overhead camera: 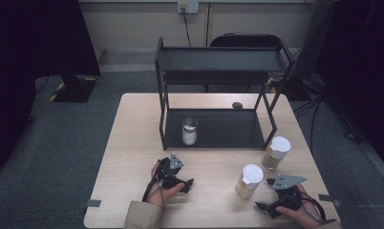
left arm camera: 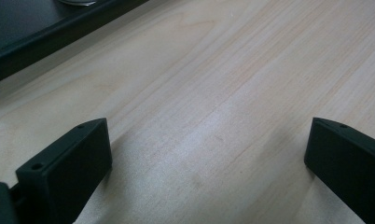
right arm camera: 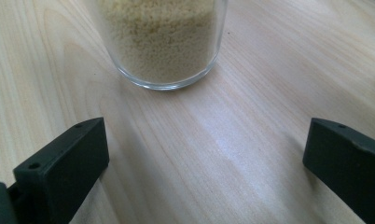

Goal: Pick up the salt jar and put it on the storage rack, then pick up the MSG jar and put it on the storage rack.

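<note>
Two white-lidded glass jars of pale grains stand on the wooden table [overhead camera: 133,157]: a near jar [overhead camera: 250,180] and a far jar [overhead camera: 276,152]. My right gripper [overhead camera: 263,194] is just right of the near jar, open, jaws pointing left at it. In the right gripper view the near jar [right arm camera: 164,42] stands a little beyond the open right gripper [right arm camera: 206,154], untouched. My left gripper [overhead camera: 183,172] rests open near the table's front middle. In the left gripper view the left gripper [left arm camera: 206,154] holds nothing over bare wood. A silver-lidded jar [overhead camera: 189,131] stands on the rack's lower shelf.
A black two-tier rack [overhead camera: 218,71] stands at the back of the table; its lower shelf edge [left arm camera: 36,32] lies ahead of the left gripper. A small dark object [overhead camera: 237,105] lies on the table behind the rack. A chair stands beyond the table.
</note>
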